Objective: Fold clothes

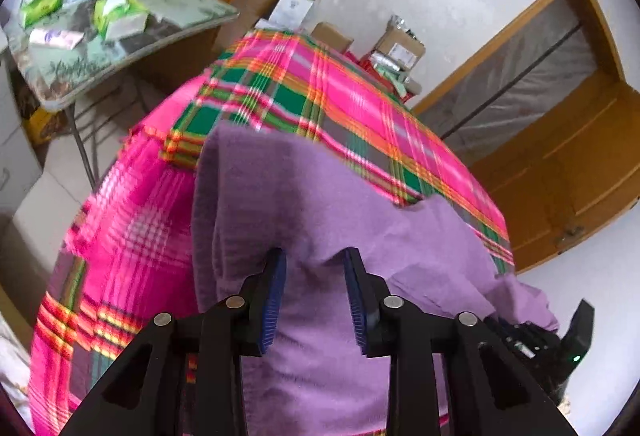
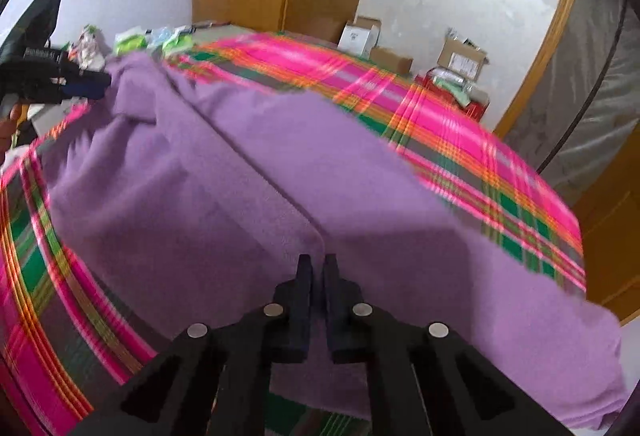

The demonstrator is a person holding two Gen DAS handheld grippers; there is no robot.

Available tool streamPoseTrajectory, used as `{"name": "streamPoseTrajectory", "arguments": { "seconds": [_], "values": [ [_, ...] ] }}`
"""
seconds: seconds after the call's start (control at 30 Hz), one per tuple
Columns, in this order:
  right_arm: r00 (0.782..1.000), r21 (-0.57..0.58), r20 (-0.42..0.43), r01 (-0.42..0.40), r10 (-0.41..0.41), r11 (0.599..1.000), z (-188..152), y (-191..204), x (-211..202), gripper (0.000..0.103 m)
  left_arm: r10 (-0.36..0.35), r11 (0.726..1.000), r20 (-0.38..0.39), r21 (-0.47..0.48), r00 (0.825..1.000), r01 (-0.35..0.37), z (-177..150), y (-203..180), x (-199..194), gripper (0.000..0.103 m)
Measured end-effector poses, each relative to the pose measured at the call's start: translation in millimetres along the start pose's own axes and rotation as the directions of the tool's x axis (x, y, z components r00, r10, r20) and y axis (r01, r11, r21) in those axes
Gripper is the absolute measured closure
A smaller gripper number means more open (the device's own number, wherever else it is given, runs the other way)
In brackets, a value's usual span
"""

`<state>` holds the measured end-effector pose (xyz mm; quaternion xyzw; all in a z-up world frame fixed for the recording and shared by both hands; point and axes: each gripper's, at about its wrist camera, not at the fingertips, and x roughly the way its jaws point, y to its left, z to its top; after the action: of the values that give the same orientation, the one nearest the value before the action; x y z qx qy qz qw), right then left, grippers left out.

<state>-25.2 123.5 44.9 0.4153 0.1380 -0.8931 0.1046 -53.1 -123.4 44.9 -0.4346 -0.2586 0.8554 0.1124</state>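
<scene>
Right tongs (image 2: 318,262) nearly closed — purple garment (image 2: 248,171) beneath.

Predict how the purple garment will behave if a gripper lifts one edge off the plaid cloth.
The purple garment would probably drape and sag, since it already lies in soft folds. It looks fuzzy, so it likely grips rather than slides on the plaid cloth. The left gripper is open above it.

We see a plain purple garment (image 2: 256,171) lying over a cloth (image 1: 352,103) checked in hot pink, green, orange and yellow. Our left gripper (image 1: 316,300) is black with blue ribbed pads (image 1: 274,300); the right gripper (image 2: 317,300) is black, its pads dark navy
</scene>
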Motion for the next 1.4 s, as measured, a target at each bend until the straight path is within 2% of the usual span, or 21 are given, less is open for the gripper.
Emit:
{"name": "streamPoseTrajectory", "arguments": {
  "seconds": [0.13, 0.27, 0.37, 0.47, 0.53, 0.6, 0.8, 0.87, 1.03, 1.27, 1.4],
  "values": [
    [0.999, 0.02, 0.036, 0.033, -0.034, 0.999, 17, -7, -2, 0.098, 0.011, 1.0, 0.009, 0.026, 1.0, -0.011, 6, -4, 1, 0.073],
    [0.995, 0.04, 0.071, 0.065, -0.068, 0.997, 34, -13, -4, 0.098, 0.067, 0.988, 0.048, 0.137, 0.997, -0.073, -1, -21, -2, 0.072],
    [0.991, 0.058, 0.089, 0.093, -0.098, 0.994, 52, -16, 0, 0.098, 0.139, 0.953, 0.11, 0.257, 0.984, -0.164, -12, -39, -6, 0.072],
    [0.988, 0.082, 0.102, 0.112, -0.12, 0.99, 68, -20, 4, 0.098, 0.188, 0.903, 0.152, 0.362, 0.97, -0.231, -25, -57, -8, 0.072],
    [0.983, 0.088, 0.113, 0.132, -0.141, 0.987, 78, -22, 8, 0.098, 0.181, 0.891, 0.129, 0.399, 0.975, -0.218, -31, -63, -7, 0.072],
    [0.981, 0.094, 0.112, 0.148, -0.158, 0.984, 86, -25, 13, 0.098, 0.132, 0.893, 0.087, 0.422, 0.987, -0.157, -36, -68, -5, 0.072],
    [0.979, 0.117, 0.091, 0.173, -0.184, 0.978, 105, -34, 37, 0.098, 0.164, 0.882, 0.045, 0.441, 0.985, -0.167, -28, -69, 19, 0.072],
    [0.977, 0.125, 0.088, 0.18, -0.192, 0.976, 108, -38, 44, 0.098, 0.218, 0.882, 0.025, 0.422, 0.976, -0.208, -21, -65, 30, 0.072],
    [0.977, 0.142, 0.058, 0.195, -0.204, 0.97, 116, -46, 65, 0.098, 0.251, 0.891, -0.002, 0.392, 0.968, -0.23, 0, -54, 49, 0.072],
    [0.972, 0.147, 0.027, 0.227, -0.233, 0.963, 125, -49, 90, 0.098, 0.258, 0.903, 0.048, 0.343, 0.965, -0.259, 32, -50, 60, 0.072],
    [0.974, 0.178, -0.006, 0.224, -0.226, 0.958, 128, -55, 103, 0.098, 0.268, 0.924, 0.055, 0.27, 0.962, -0.272, 51, -41, 68, 0.072]
  ]
}}
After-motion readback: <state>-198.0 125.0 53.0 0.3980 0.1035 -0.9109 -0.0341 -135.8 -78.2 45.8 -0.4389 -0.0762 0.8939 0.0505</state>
